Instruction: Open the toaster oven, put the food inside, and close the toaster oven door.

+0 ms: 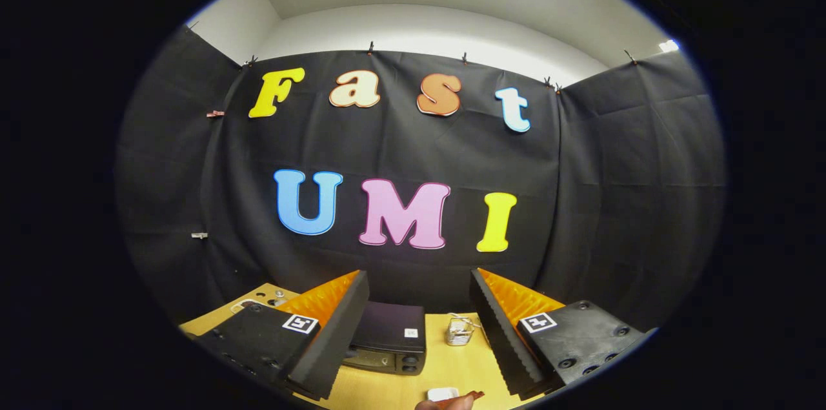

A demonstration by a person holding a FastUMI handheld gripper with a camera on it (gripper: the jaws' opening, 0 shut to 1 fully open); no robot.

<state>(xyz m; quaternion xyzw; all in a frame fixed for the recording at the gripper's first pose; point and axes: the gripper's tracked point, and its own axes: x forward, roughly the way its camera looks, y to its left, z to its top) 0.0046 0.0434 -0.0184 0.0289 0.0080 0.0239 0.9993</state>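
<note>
Gripper view: tool [419, 332] spread wide, holding nothing, above the counter [452, 368]. Toaster oven [389, 338], door closed, sits between the fingers by the counter's back edge, a small white-wrapped bundle [459, 331] just beside it.

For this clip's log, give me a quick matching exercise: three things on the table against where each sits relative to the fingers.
Things:
1. toaster oven
2. small wire basket
3. white object

Places:
A. nearest, low between the open fingers
B. beyond them, beside the oven
C. ahead, partly behind one finger

Pairs: 1-C, 2-B, 3-A
</note>
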